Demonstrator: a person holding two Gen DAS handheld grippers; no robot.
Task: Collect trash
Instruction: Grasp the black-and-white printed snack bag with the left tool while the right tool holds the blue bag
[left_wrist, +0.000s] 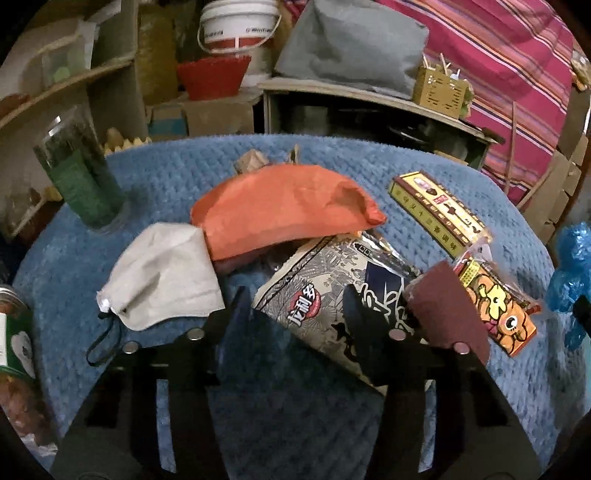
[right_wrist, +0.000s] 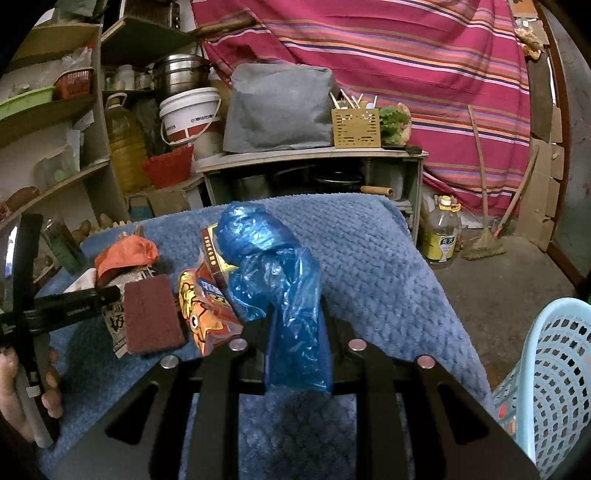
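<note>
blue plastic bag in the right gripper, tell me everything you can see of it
The blue plastic bag is thin, glossy, translucent film, crumpled and twisted into a knotted bunch at the top. It stands upright, its lower end pinched between the fingers of the right gripper. It is above the blue knitted cloth, just right of the orange snack wrapper. The left wrist view catches it at the frame's right edge.

The right gripper (right_wrist: 295, 332) is clamped on a crumpled blue plastic bag (right_wrist: 273, 266) above the blue-blanketed tabletop (right_wrist: 369, 258). Just left lie an orange snack wrapper (right_wrist: 203, 314) and a maroon scouring pad (right_wrist: 151, 314). A pale blue basket (right_wrist: 546, 376) stands at the right.
</note>
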